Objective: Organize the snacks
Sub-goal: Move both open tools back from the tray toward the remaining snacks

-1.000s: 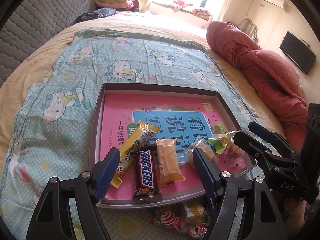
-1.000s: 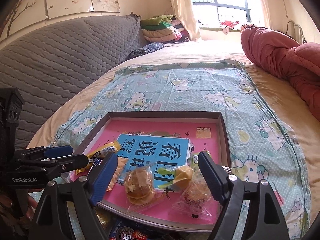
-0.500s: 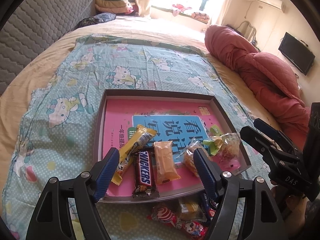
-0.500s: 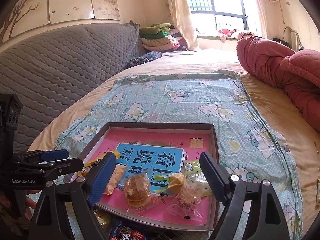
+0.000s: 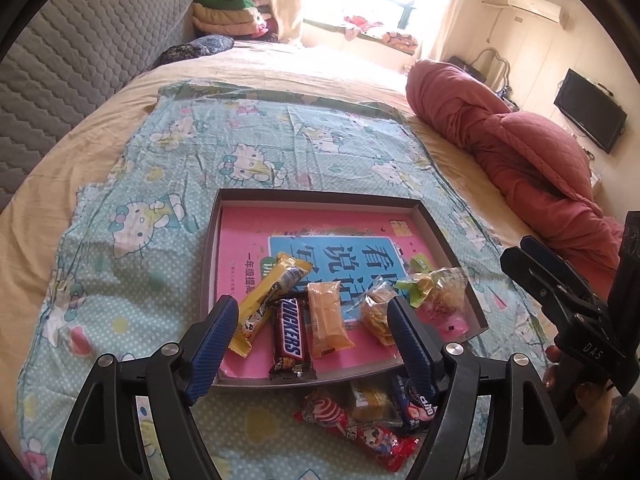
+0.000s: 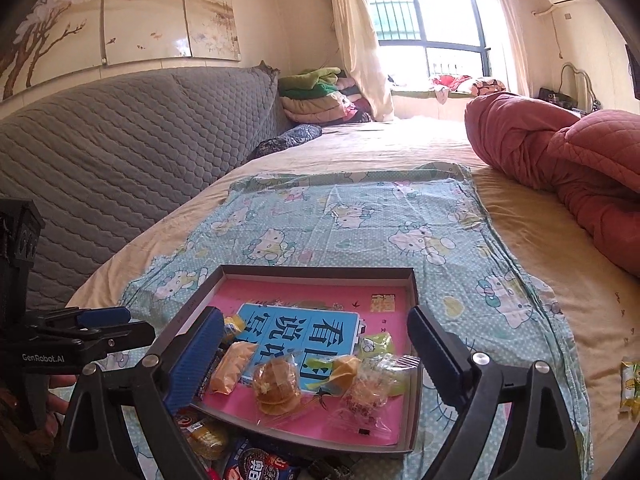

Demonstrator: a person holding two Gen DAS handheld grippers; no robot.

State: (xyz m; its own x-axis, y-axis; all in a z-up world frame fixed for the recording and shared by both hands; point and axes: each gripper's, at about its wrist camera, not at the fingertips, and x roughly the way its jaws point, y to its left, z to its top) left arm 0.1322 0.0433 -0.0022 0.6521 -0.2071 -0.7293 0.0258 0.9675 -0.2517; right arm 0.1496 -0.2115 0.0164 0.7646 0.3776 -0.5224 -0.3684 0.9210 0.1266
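A shallow grey tray (image 5: 211, 256) (image 6: 414, 292) with a pink and blue book cover inside lies on the bed. In it rest a yellow bar (image 5: 272, 300), a Snickers bar (image 5: 290, 336), an orange wafer pack (image 5: 326, 320) (image 6: 232, 366), a clear bag of round cookies (image 5: 376, 312) (image 6: 276, 386) and clear-wrapped sweets (image 5: 440, 292) (image 6: 368, 388). More snacks lie in front of the tray: a lollipop (image 5: 322, 410), a red packet (image 5: 380, 440), a dark cookie pack (image 6: 260, 466). My left gripper (image 5: 312, 340) hovers open above the tray's near edge, empty. My right gripper (image 6: 316, 352) hangs above the tray, its jaws opening, nothing held.
A cartoon-cat sheet (image 5: 256, 168) covers the bed under the tray. A red quilt (image 5: 520, 148) is heaped on the right, a grey padded headboard (image 6: 120, 152) on the left. A small yellow packet (image 6: 630, 388) lies on the bed at the far right. A hand (image 5: 576, 392) holds the other gripper.
Both grippers have risen and drawn back from the tray, so more loose snacks show in front of it. The right gripper's jaws have spread wider. The snacks in the tray lie unchanged.
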